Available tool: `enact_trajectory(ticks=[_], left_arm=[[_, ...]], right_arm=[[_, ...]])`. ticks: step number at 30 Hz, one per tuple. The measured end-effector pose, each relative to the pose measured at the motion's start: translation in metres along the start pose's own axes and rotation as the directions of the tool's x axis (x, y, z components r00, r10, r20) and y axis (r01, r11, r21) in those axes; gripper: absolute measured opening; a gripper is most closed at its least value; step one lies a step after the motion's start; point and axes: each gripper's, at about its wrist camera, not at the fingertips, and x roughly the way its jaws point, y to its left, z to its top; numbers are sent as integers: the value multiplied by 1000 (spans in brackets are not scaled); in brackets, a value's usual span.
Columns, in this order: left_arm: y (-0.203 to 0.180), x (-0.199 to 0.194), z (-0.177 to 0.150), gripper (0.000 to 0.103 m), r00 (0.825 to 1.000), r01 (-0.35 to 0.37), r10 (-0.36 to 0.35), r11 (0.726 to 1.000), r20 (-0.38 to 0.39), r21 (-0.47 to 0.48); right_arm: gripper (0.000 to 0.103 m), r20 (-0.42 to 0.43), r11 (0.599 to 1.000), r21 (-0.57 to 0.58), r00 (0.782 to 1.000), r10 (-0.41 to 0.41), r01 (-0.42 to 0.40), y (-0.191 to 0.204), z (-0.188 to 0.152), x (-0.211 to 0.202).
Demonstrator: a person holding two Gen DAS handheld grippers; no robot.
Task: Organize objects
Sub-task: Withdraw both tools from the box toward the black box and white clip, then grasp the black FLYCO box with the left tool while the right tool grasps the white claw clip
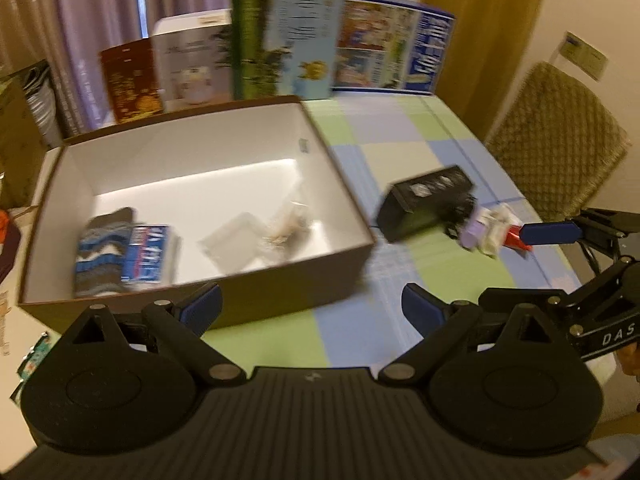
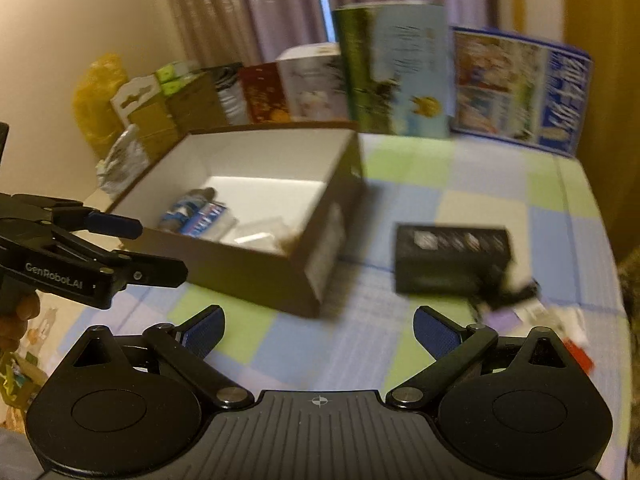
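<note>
**Tongs hovering empty, next pick pending**

Left tongs (image 1: 310, 308) are hanging wide open, gripping nothing, just short of the brown box (image 1: 320, 264). Right tongs (image 2: 318, 330) are also spread wide and empty, over the checkered worktop (image 2: 400, 200). Socks (image 1: 102, 252), a blue pack (image 1: 146, 254) and a clear bag (image 1: 240, 240) are already lying inside the box. Likely step: fetching the next loose item. Black box (image 2: 452, 258) is sitting ahead-right of the right tongs, with small packets (image 1: 490, 232) and a dark tangle touching it, which may be crowding a clean grip. Upright cartons (image 1: 284, 32) are standing well beyond. Frames are blurring.
</note>
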Motion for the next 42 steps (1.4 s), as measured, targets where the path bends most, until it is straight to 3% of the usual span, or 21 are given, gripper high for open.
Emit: enact_trajectory(ticks=[7, 15, 25, 29, 31, 37, 42], left_arm=[[-50, 10, 0, 94, 997, 81, -80, 996, -15, 48], [-96, 28, -1, 94, 991, 130, -125, 987, -55, 90], [-125, 52, 12, 94, 990, 135, -127, 981, -68, 139], [-131, 67, 28, 94, 991, 130, -122, 979, -64, 159], [-134, 74, 37, 94, 992, 123, -114, 978, -62, 170], [-139, 103, 66, 94, 993, 111, -101, 970, -57, 217], [-136, 134, 87, 94, 994, 92, -76, 964, -73, 249]], right_arm=[[98, -11, 995, 81, 998, -62, 63, -35, -28, -31], [98, -23, 986, 131, 995, -101, 103, -68, -45, -50], [98, -13, 965, 197, 984, -176, 175, -117, -51, -51], [97, 15, 955, 247, 984, -175, 166, -134, -45, -45], [85, 21, 948, 276, 986, -168, 156, -141, -42, -39], [63, 12, 885, 447, 988, -151, 130, -168, -32, -10], [59, -23, 805, 581, 991, -129, 118, -185, -31, 20]])
